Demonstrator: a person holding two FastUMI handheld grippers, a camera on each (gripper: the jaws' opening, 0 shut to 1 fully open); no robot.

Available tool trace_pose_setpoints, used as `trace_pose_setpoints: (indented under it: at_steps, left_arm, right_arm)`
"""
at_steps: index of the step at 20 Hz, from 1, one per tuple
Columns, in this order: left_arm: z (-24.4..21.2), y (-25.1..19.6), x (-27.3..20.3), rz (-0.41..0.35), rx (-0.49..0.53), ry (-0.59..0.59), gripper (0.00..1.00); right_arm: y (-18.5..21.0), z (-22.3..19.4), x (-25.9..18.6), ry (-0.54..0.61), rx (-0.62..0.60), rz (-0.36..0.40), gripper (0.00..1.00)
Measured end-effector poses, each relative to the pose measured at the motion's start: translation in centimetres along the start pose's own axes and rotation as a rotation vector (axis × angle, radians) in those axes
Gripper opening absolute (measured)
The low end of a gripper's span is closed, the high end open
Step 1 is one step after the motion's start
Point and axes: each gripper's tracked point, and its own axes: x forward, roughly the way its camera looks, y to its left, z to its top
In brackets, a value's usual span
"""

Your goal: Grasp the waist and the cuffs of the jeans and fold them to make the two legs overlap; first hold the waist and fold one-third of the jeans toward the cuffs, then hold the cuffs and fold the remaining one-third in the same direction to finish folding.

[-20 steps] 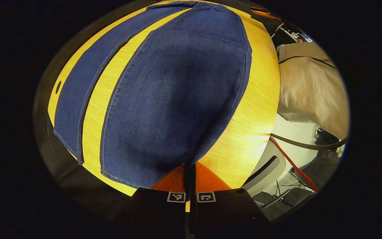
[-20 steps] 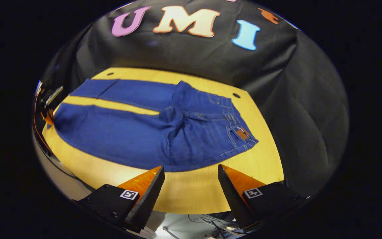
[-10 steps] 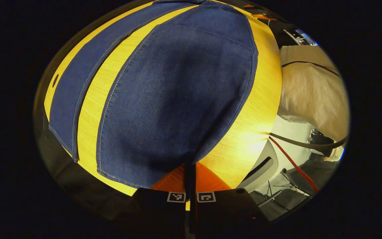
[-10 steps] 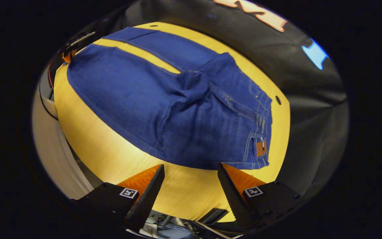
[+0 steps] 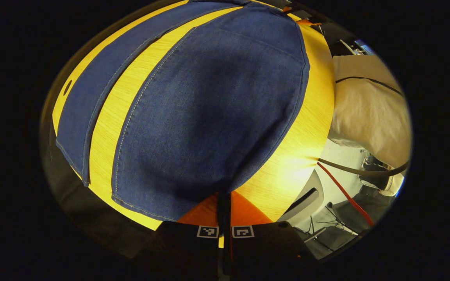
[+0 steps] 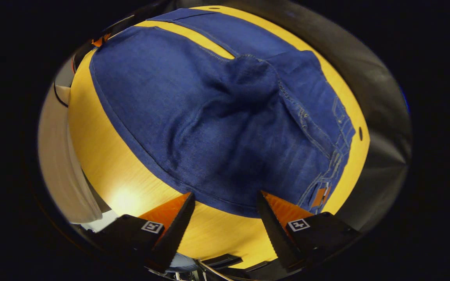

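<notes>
Left gripper view: left gripper [image 5: 223,199] pinches jeans [image 5: 209,109] cuff; right gripper [image 6: 225,203] spread at the waist.

No legible text; the jeans' [image 6: 225,128] leather patch [image 6: 318,197] is unreadable.

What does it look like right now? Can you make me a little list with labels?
jeans: blue, spread flat, legs apart
table: yellow wood, under the jeans
left gripper: closed at the near leg's cuff edge
right gripper: open, at the waist end's near edge, not gripping
waist patch: brown, beside the right gripper
fold: not started
</notes>
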Motion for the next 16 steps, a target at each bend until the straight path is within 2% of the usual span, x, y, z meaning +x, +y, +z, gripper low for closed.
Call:
trace_pose_setpoints:
  at_steps: [1,3,5,8,9,10,13,16]
  left_arm:
    - [0.0,0.0,0.1,0.003,-0.003,-0.002,0.0]
    - [0.0,0.0,0.0,0.005,-0.005,0.0,0.0]
    - [0.0,0.0,0.1,0.003,-0.008,0.006,0.0]
    - [0.0,0.0,0.0,0.001,-0.013,0.011,0.0]
    - [0.0,0.0,0.0,0.003,-0.014,0.01,0.0]
    - [0.0,0.0,0.1,0.005,-0.016,0.008,0.0]
    - [0.0,0.0,0.1,0.014,-0.023,0.004,0.0]
    - [0.0,0.0,0.1,0.017,-0.028,0.004,0.0]
  right_arm:
    - [-0.1,0.0,0.1,0.002,-0.005,0.01,0.94]
    - [0.4,0.1,0.1,0.004,-0.012,0.044,0.96]
    - [0.9,0.0,0.4,0.012,-0.016,0.088,0.92]
    - [1.6,0.1,0.4,0.014,-0.04,0.128,0.75]
    - [1.5,0.1,0.5,0.012,-0.036,0.135,0.74]
    - [1.5,0.0,0.6,0.013,-0.034,0.141,0.85]
    - [1.6,0.1,0.5,0.016,-0.083,0.162,0.84]
    - [1.6,-0.3,0.5,0.074,-0.246,0.148,0.84]
